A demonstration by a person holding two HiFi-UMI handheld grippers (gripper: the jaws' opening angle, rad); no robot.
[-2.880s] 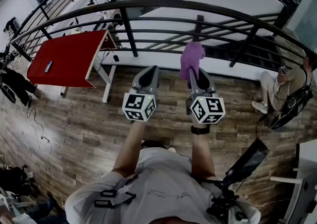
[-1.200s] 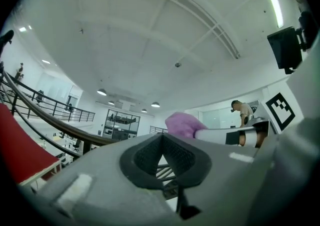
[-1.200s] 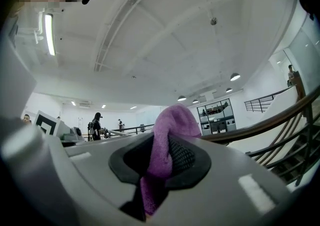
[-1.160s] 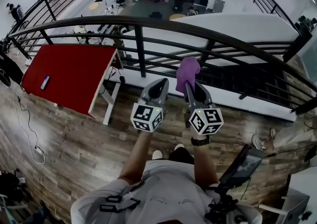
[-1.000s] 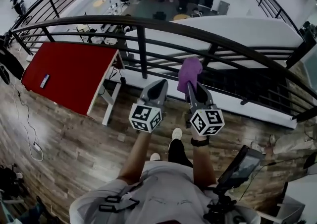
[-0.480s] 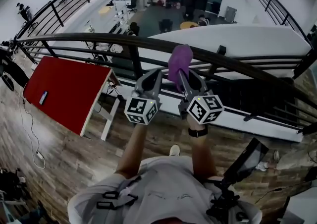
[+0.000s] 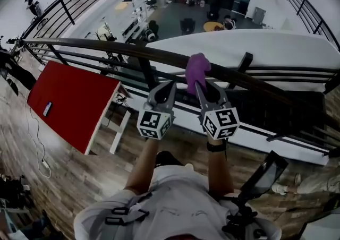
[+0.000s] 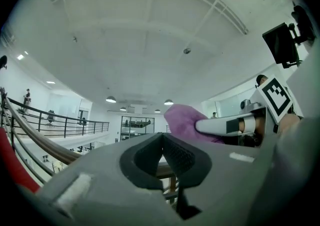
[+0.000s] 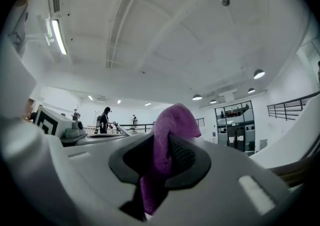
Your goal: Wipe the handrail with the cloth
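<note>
Jaws of right gripper point(image 7: 200, 84) clamped on cloth point(image 7: 197, 67) at handrail point(image 7: 106, 48) top edge, left gripper point(image 7: 169, 86) jaws together alongside

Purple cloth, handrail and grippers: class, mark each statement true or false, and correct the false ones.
1. The right gripper holds the purple cloth between its fingers. True.
2. The left gripper grips the cloth too. False: its fingers are shut on nothing.
3. The handrail is white. False: it is dark.
4. A red table stands on the wooden floor. True.
</note>
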